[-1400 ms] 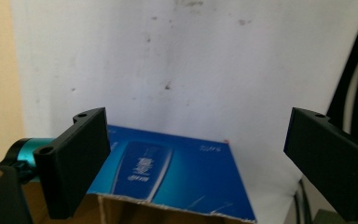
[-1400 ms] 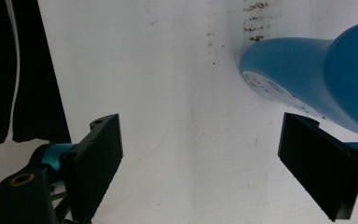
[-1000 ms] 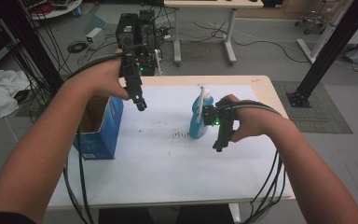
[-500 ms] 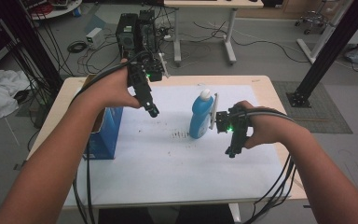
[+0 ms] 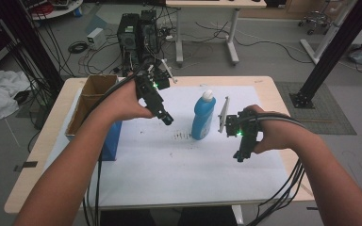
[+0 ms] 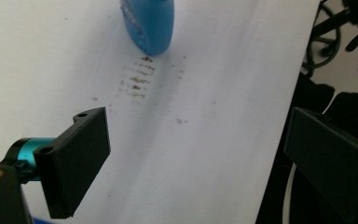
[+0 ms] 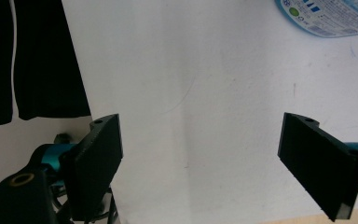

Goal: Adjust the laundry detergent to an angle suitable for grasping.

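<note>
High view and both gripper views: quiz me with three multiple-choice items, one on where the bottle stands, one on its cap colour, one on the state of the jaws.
1. Where does the blue bottle stand?
A. inside the cardboard box
B. upright on the white sheet, between the two grippers
C. on the floor beside the table

2. What colour is the bottle's cap?
A. white
B. red
C. black

3. How do the jaws of the left gripper and the right gripper stand?
A. both shut on the bottle
B. left shut, right open
C. both open and empty

Key: 1 B, the high view shows it upright on the white sheet, apart from the cardboard box. 2 A, the cap is white above the blue body. 3 C, each gripper view shows a wide gap with only sheet between the jaws.
</note>
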Tool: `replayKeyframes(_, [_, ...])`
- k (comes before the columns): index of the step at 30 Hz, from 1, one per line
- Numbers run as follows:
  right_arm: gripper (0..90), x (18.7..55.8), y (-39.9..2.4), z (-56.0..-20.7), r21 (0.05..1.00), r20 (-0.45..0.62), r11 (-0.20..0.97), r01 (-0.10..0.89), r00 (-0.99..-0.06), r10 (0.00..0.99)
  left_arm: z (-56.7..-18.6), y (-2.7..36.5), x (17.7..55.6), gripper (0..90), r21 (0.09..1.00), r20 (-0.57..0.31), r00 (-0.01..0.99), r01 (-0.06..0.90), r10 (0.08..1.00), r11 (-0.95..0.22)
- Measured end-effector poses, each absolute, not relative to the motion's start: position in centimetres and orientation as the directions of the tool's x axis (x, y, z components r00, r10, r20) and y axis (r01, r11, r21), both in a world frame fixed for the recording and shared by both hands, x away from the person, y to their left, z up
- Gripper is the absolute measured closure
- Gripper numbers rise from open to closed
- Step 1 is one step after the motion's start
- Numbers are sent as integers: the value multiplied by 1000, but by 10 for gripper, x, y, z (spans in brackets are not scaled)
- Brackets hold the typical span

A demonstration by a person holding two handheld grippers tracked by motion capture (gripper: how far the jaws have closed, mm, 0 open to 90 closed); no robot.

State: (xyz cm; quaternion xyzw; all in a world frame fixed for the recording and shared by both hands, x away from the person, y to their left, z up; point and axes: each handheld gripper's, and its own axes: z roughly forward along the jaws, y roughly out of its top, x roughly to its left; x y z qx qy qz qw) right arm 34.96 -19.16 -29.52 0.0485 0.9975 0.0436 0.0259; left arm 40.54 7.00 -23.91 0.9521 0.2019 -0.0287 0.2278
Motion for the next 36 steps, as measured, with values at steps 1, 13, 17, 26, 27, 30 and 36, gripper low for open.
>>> replayKeyframes(1, [130,349,-192,-295,86,-46,991,99,-994,103,-242,69,405,69,439,-165,907,419,387,-795])
replayKeyframes(13, [130,346,-194,-299,86,-39,991,102,-994,105,-248,63,406,69,527,-187,853,506,487,-683])
replayKeyframes(17, [130,345,-197,-302,93,-40,990,106,-993,110,-249,55,407,69,569,-189,837,519,513,-638])
replayKeyframes(26, [130,342,-205,-306,100,-35,988,121,-992,125,-257,34,413,69,593,-184,817,536,547,-601])
replayKeyframes(27, [130,342,-206,-308,100,-35,987,124,-991,128,-258,32,414,69,592,-177,816,535,550,-602])
replayKeyframes(30, [130,341,-208,-309,102,-33,987,126,-991,130,-261,24,417,69,598,-168,806,541,567,-592])
replayKeyframes(36, [130,342,-211,-312,102,-23,985,136,-990,139,-264,8,422,69,608,-137,794,540,592,-582])
